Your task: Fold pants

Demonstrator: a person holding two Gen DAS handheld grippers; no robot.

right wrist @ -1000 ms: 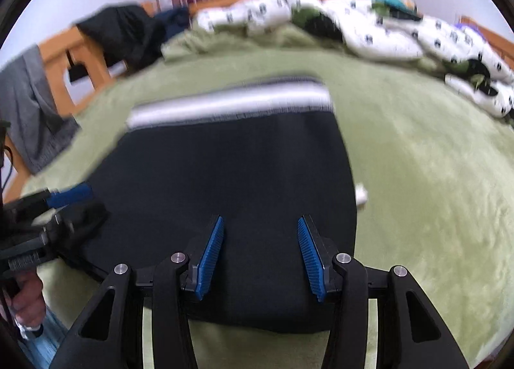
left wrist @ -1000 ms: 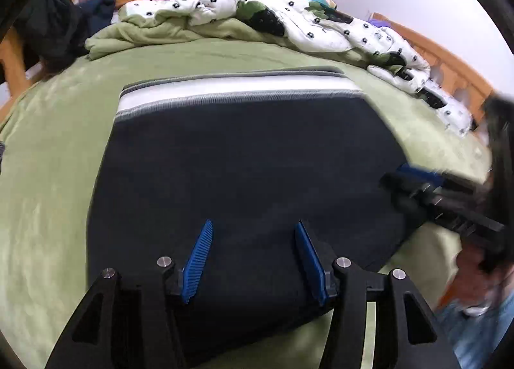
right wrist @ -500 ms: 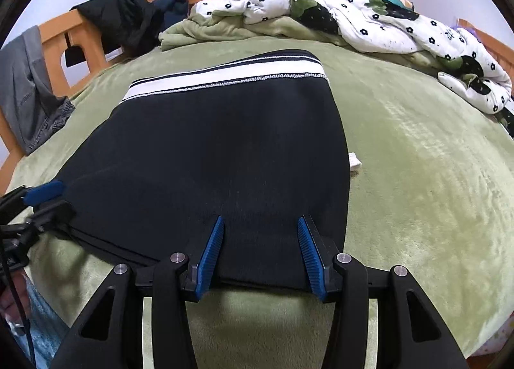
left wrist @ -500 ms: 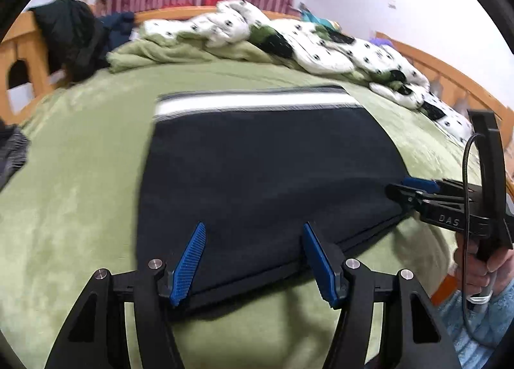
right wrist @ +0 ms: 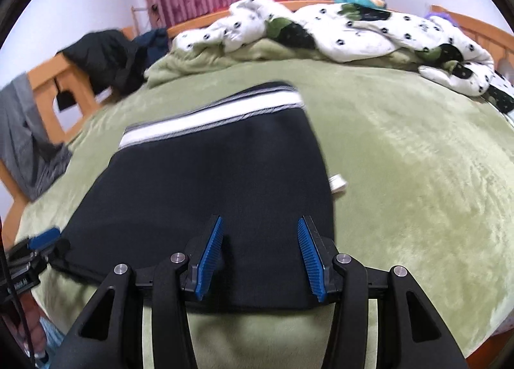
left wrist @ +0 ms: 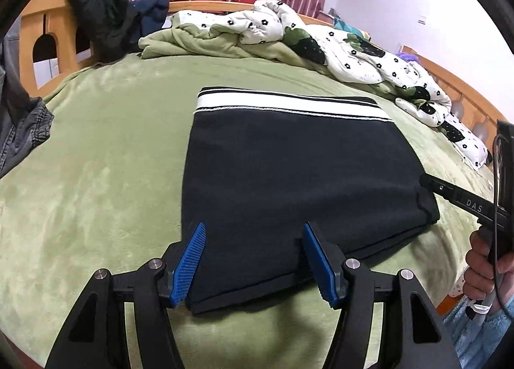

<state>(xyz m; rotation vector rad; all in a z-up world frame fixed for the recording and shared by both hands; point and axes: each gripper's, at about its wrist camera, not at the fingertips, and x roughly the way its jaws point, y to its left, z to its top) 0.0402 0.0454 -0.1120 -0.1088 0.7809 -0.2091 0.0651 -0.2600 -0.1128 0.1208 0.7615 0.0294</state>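
The black pants lie folded flat on the green bed cover, their white-striped waistband at the far end. My left gripper is open and empty, just above the near left corner of the fold. My right gripper is open and empty over the near right edge of the pants. In the left wrist view the right gripper's black body reaches the pants' right corner. In the right wrist view the left gripper's blue pad shows at the pants' left corner.
A crumpled white flowered quilt and a green blanket lie at the bed's far end. Dark clothes hang on the wooden bed frame. Grey pants lie at the left. A small white tag lies beside the pants.
Both grippers have drawn back toward the near edge and risen a little. They stay open. The pants lie as before.
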